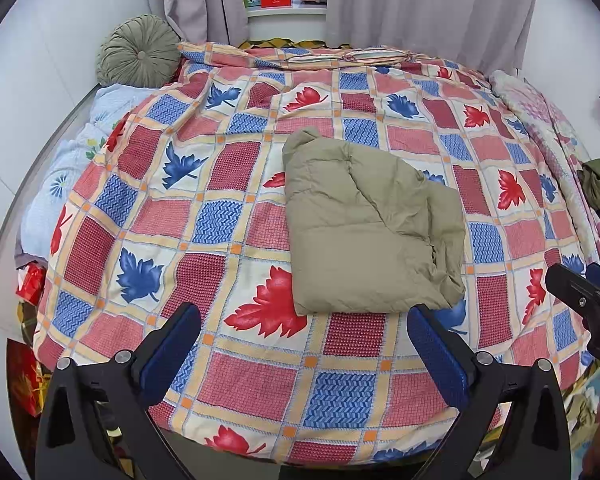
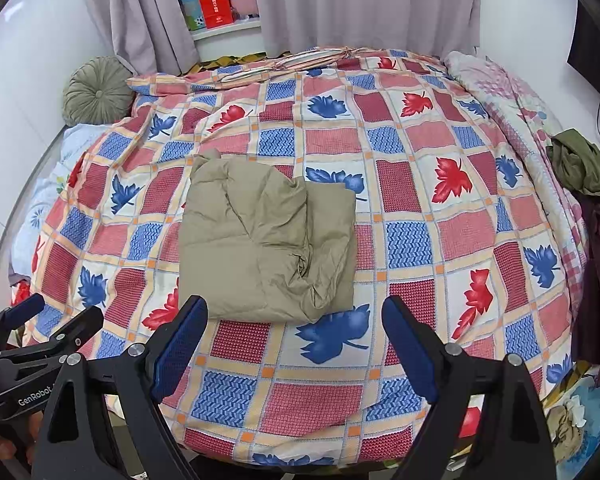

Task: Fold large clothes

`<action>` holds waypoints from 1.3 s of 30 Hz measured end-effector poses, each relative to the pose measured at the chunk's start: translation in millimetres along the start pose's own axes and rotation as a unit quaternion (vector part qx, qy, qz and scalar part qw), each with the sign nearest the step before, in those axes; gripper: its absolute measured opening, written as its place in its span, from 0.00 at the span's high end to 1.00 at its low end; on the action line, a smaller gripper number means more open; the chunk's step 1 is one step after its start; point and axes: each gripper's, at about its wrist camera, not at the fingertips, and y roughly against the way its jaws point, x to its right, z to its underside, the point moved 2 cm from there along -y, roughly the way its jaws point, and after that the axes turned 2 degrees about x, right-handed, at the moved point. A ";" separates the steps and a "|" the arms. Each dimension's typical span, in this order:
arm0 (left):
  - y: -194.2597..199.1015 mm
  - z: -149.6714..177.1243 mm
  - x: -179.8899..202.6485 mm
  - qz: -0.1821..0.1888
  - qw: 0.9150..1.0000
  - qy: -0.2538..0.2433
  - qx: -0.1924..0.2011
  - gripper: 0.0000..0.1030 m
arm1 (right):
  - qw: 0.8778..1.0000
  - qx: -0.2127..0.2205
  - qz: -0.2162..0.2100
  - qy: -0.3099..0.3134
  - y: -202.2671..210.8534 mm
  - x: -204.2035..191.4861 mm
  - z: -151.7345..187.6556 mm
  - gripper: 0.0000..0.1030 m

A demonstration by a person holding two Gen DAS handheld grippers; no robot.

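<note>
**Folded jacket on the bed, both claws off it**

Left wrist view: my left claw (image 1: 304, 344) hangs with its pads spread wide and nothing between them. The olive padded garment (image 1: 368, 224) lies folded into a rough rectangle on the patchwork quilt (image 1: 236, 184), just past my fingertips toward 12 o'clock. Its corner at 5 o'clock is bunched and puckered. My right claw (image 1: 588, 296) pokes in at 3 o'clock.

Right wrist view: my right claw (image 2: 294, 340) is likewise spread and empty, and the garment sits at 11 o'clock from it, with its near hem just beyond my left pad (image 2: 180, 344). A loose heap of dark green cloth (image 2: 576, 160) waits at the bed's edge at 2 o'clock.

I judge the fold nearly done. To finish well, I would press that bunched corner flat and square the near hem, coming in low so the layers underneath don't slide apart.
</note>
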 end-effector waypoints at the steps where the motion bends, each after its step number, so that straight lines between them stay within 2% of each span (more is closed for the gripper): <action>1: -0.1 -0.1 0.0 0.000 1.000 0.000 0.000 0.00 | 1.000 0.000 0.000 0.000 0.0 0.1 -0.1 0.12; 39: 0.1 -1.3 0.7 -0.001 1.000 0.001 -0.001 0.00 | 1.000 -0.003 -0.002 0.000 -0.3 1.2 -3.3 0.12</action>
